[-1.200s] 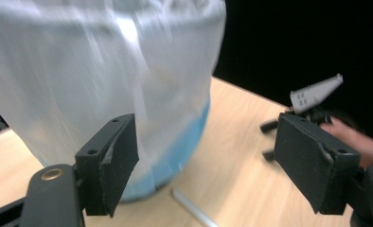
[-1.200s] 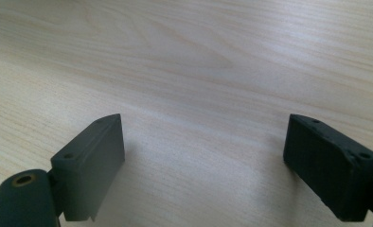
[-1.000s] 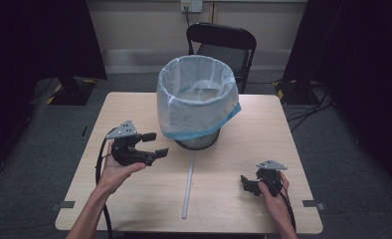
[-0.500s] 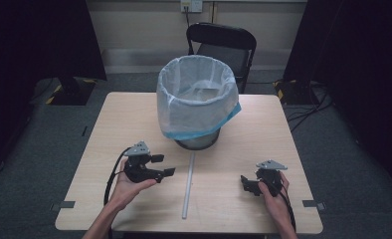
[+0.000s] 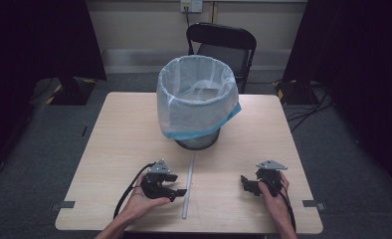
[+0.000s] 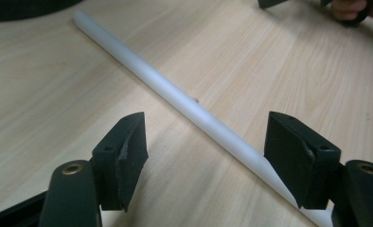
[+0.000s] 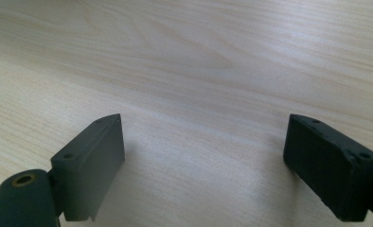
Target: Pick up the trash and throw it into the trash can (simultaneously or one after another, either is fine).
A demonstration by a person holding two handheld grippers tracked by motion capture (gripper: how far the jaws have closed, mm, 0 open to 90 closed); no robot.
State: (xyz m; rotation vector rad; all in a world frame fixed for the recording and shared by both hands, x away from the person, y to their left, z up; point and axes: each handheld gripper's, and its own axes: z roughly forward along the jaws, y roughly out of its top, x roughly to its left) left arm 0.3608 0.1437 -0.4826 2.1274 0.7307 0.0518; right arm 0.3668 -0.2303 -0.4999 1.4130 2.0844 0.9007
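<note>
Wood desk under me, dark floor around it, black folding chair at the far side. Bin with a clear liner and blue hem stands mid-desk toward the far edge, nothing between it and me. White rod lies flat in front of the bin, long axis running from the bin's base toward my edge, far end near the bin. My left gripper sits just left of the rod; its fingers are apart, the rod crossing diagonally between them, unclamped. My right gripper rests well right of the rod, fingers apart over bare wood.
</note>
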